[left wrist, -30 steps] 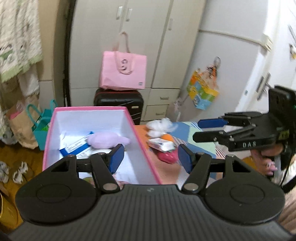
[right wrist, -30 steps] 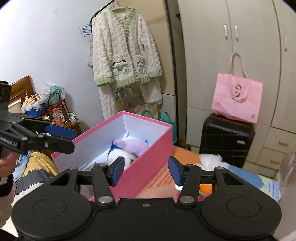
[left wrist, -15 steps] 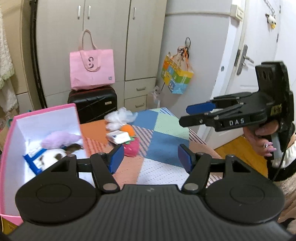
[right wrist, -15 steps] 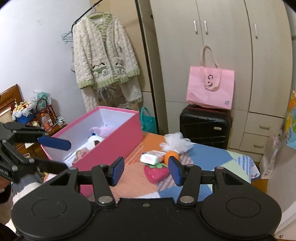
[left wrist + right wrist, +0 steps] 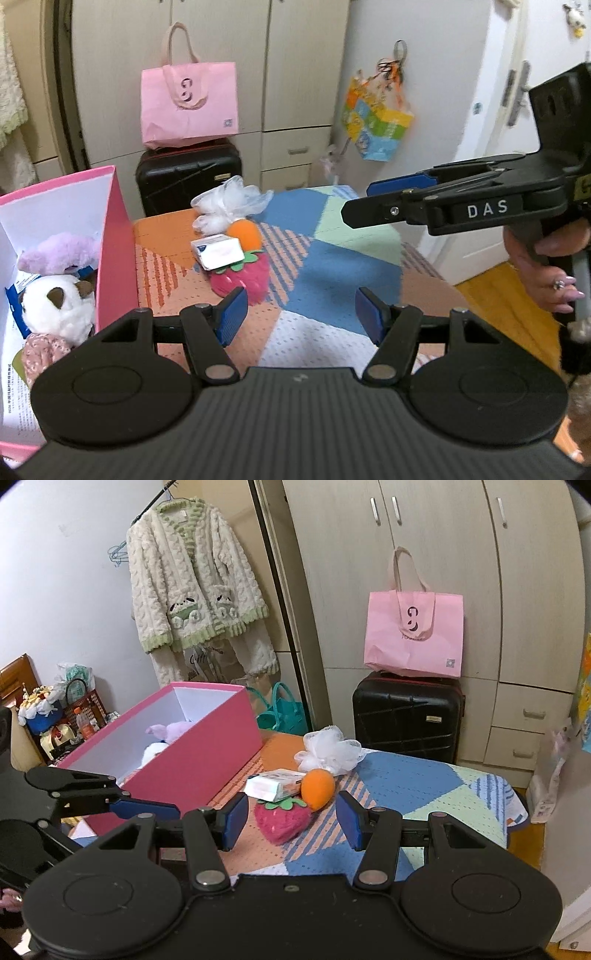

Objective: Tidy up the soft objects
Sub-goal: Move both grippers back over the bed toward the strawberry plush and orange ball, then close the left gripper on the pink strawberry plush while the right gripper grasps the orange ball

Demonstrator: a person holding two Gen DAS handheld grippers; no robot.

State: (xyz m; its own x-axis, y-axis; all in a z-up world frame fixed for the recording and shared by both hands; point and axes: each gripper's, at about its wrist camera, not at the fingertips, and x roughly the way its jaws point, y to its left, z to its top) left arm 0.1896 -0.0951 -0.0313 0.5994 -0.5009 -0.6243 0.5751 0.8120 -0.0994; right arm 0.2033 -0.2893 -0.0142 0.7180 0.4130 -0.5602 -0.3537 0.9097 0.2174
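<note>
Pink box (image 5: 192, 764) at the left edge of the patchwork surface (image 5: 406, 775), holding plush toys (image 5: 59, 295). Near the far edge cluster a strawberry plush (image 5: 284, 819), orange plush (image 5: 317, 782), tissue pack (image 5: 273, 784) and white mesh puff (image 5: 328, 749). Left hand-held gripper (image 5: 297, 314) and right hand-held gripper (image 5: 291, 818) hover with jaws apart, empty.

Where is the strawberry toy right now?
The strawberry toy lies on the patchwork table cover, right of the pink box. An orange ball and a white packet touch its far side in both wrist views.
</note>
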